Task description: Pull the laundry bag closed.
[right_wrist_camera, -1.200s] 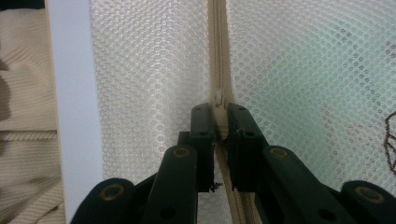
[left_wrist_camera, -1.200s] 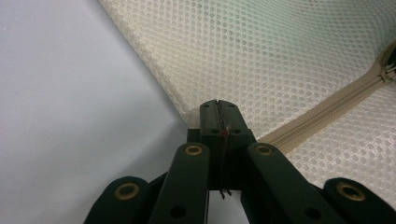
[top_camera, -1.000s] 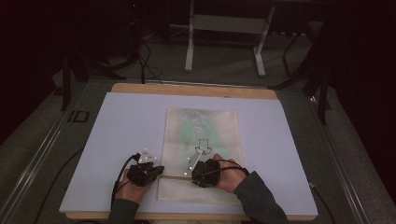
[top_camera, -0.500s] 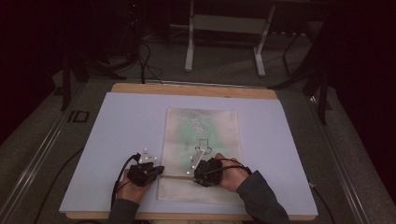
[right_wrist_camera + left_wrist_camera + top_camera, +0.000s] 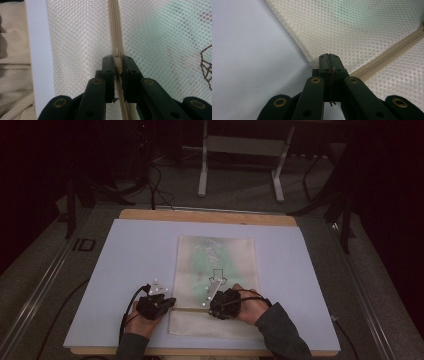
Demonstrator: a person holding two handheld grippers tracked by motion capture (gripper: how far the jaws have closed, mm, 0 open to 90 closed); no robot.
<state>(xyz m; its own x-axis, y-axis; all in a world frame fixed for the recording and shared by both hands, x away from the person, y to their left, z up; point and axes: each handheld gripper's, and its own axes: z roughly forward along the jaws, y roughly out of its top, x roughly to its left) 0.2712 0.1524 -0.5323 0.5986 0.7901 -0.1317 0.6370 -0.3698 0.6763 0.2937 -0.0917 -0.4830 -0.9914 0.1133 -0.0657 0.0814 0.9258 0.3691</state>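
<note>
- The mesh bag (image 5: 215,280) lies flat on the pale blue board (image 5: 125,265), straight ahead of both grippers; cream netting, with a green tint showing through its far half and a dark line drawing near the middle.
- A cream zipper (image 5: 192,309) runs across the bag's near part, from one gripper to the other.
- The left gripper (image 5: 167,304) sits at the bag's left edge, right at that end of the zipper. In the left gripper view its jaws are pressed together — no gap between them — with their tips at the bag's corner edge (image 5: 312,61); a thin sliver shows in the seam between them, too small to say for certain what it is. The zipper (image 5: 392,53) runs away to the right of the tips, and bare board lies off to their left.
- The right gripper (image 5: 212,304) rests on the bag itself, near the middle of the zipper line. In the right gripper view its jaws are closed on the zipper pull (image 5: 117,56) — the cream tab sits between the two tips, and the zipper tape (image 5: 114,22) continues straight ahead of them.
- To the right of those tips the netting shows green, with part of the dark drawing at the far right; to their left, a strip of board and then ribbed cream cloth (image 5: 12,65).
- The two grippers are near each other, jaws pointing inward along the zipper.
</note>
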